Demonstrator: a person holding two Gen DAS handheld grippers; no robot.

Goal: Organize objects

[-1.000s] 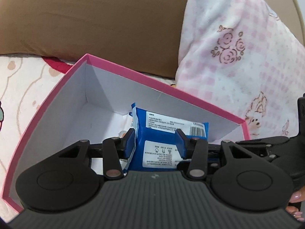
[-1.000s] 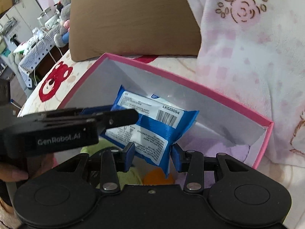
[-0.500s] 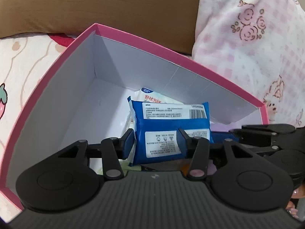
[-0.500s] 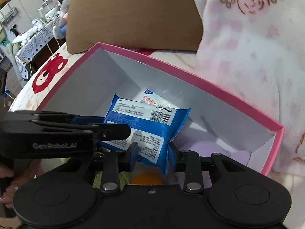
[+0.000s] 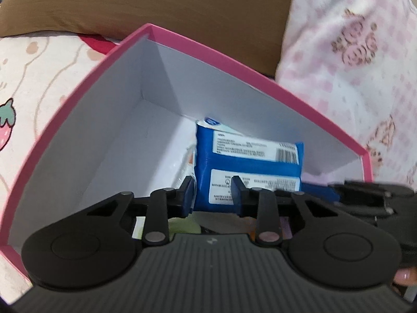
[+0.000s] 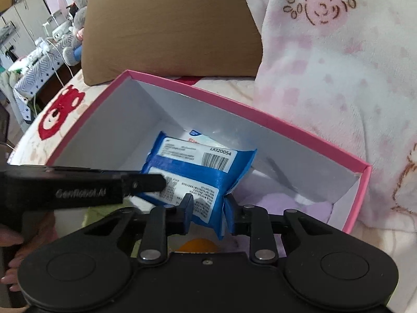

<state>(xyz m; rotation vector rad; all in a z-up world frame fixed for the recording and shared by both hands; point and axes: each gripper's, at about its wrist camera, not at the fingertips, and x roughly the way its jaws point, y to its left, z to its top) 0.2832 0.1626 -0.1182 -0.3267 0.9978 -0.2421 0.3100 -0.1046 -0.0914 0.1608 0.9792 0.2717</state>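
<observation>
A blue wipes pack (image 5: 247, 164) with white labels and a barcode is held inside a pink box with white walls (image 5: 109, 120). My left gripper (image 5: 213, 195) is shut on the pack's near left edge. My right gripper (image 6: 208, 208) is shut on the pack's (image 6: 198, 172) lower right corner. The left gripper's body (image 6: 78, 187) reaches in from the left in the right wrist view. Under the pack lies a white-and-blue packet (image 6: 194, 134).
The box (image 6: 299, 130) sits on a patterned bed sheet (image 5: 31, 78). A brown cushion (image 6: 166, 28) stands behind it and a pink floral blanket (image 6: 338, 65) to its right. Green (image 5: 182, 227), orange (image 6: 198, 245) and purple (image 6: 281, 203) items lie in the box's near part.
Both grippers have carried the blue pack down and deeper into the box; the left gripper's hold has shifted toward the pack's left edge.
</observation>
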